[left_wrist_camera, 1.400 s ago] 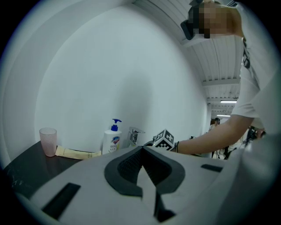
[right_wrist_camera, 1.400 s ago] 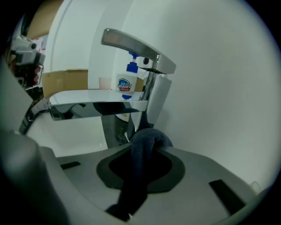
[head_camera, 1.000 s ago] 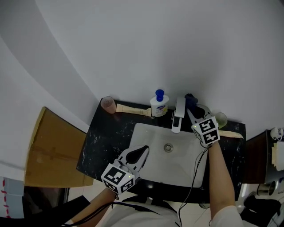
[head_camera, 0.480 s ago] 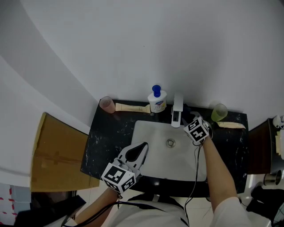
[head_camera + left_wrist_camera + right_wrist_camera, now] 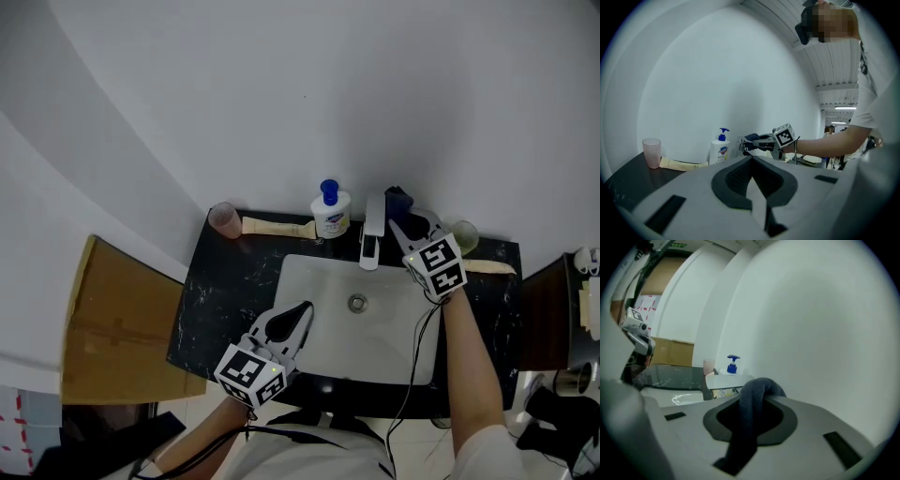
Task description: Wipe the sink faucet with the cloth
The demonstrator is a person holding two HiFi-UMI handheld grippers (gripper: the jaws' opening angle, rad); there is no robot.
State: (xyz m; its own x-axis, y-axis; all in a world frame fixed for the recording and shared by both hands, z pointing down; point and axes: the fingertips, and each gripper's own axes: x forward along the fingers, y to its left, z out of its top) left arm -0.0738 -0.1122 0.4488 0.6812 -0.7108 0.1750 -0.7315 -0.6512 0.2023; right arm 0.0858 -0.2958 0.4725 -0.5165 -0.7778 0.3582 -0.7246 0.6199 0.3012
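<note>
Over white sink, right forearm stretched up from 5 o'clock. Jaws of right gripper clamped on dark cloth, just beside faucet, at its 2 o'clock. Faucet at sink's 12 o'clock, long axis 12-to-6, spout toward basin. Jaws of left gripper together, empty, at sink's 7 o'clock.

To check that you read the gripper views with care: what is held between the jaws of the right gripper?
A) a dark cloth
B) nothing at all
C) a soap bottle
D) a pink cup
A: the right gripper is shut on a dark cloth, which bulges out between its jaws close to the faucet.
</note>
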